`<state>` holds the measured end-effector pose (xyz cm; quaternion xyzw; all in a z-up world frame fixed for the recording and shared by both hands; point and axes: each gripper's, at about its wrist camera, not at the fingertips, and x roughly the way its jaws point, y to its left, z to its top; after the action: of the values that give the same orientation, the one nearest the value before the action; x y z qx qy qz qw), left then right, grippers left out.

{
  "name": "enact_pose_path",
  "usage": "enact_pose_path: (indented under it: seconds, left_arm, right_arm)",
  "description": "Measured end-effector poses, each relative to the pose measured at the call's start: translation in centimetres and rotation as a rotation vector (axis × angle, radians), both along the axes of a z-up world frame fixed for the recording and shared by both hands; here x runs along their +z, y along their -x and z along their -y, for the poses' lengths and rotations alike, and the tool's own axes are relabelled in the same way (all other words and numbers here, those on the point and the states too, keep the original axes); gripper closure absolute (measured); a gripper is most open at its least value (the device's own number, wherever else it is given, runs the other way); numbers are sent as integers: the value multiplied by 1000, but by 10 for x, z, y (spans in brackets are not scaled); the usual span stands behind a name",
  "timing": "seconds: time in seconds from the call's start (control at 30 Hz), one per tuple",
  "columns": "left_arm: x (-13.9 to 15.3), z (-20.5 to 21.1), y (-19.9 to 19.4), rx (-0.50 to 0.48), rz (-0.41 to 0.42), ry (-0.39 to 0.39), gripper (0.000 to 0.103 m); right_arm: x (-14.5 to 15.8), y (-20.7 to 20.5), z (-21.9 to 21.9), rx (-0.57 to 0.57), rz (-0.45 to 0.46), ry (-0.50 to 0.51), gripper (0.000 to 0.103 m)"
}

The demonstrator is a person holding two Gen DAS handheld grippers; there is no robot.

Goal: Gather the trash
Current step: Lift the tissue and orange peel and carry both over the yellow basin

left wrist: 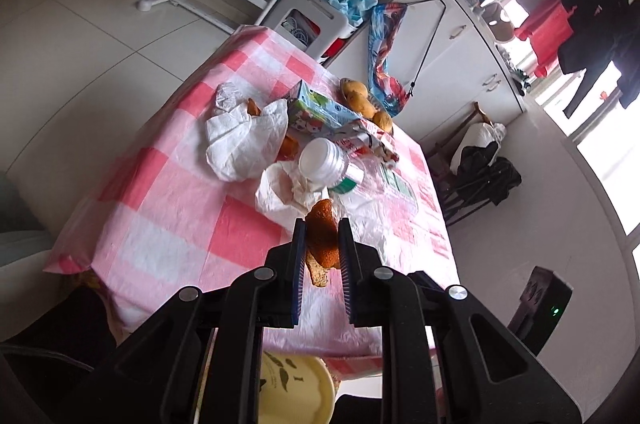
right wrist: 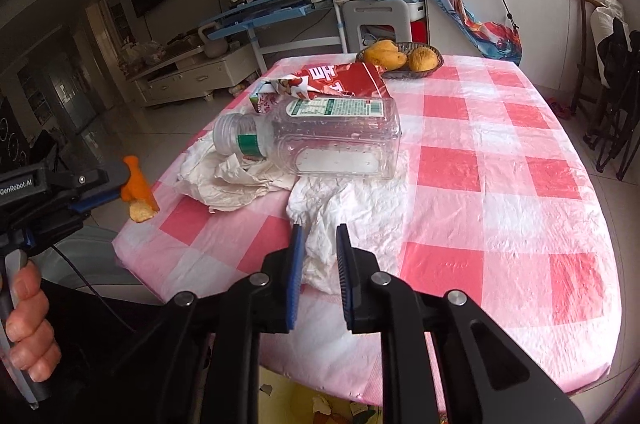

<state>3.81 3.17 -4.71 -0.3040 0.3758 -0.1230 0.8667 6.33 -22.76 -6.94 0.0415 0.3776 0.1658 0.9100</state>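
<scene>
My left gripper (left wrist: 322, 224) is shut on a piece of orange peel (left wrist: 322, 236), held above the near edge of the pink checked table (left wrist: 168, 208). The right wrist view shows the same gripper (right wrist: 116, 184) and peel (right wrist: 138, 188) off the table's left edge. My right gripper (right wrist: 319, 228) is shut on a crumpled white tissue (right wrist: 352, 208) near the table's front. Behind it an empty clear plastic bottle (right wrist: 332, 140) lies on its side, uncapped. More crumpled tissues (right wrist: 224, 176), a red snack wrapper (right wrist: 340, 80) and a green drink carton (left wrist: 316, 112) lie around it.
A basket (right wrist: 400, 72) of yellow fruit stands at the table's far edge. A pale yellow bin (left wrist: 288, 384) sits below the near edge, with scraps showing in it (right wrist: 320, 404). A hand (right wrist: 28, 316) grips the left handle. White cabinets (right wrist: 540, 4) and chairs stand to the right.
</scene>
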Motion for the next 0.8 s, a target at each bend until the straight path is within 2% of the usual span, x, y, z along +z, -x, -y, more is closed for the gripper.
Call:
enact_pose_path:
  seconds: [0.1, 0.17, 0.23, 0.47, 0.5, 0.57, 0.63, 0.8]
  left_arm:
    - [-2, 1, 12, -8, -8, -8, 87]
    - [-5, 1, 18, -13, -18, -9, 87]
    - [-6, 2, 24, -19, -21, -12, 87]
    - [-10, 12, 40, -54, -30, -33, 87]
    - [-10, 13, 40, -57, -32, -33, 87]
    - [-11, 13, 39, -59, -32, -31, 87]
    - [-13, 13, 37, -61, -33, -27, 87]
    - [-14, 16, 35, -66, -32, -21, 87]
  right_arm:
    - [-1, 5, 1, -1, -5, 8, 86]
    - [-5, 1, -2, -2, -11, 33, 80]
    - [-8, -3, -3, -15, 0, 42, 46]
    - [-28, -30, -17, -21, -27, 110, 44]
    - [-33, -33, -17, -24, -41, 117, 48]
    - [-35, -33, -16, -34, -34, 135, 68]
    - [-34, -35, -12, -30, -48, 111, 92]
    - [-20, -26, 2, -44, -31, 11, 95]
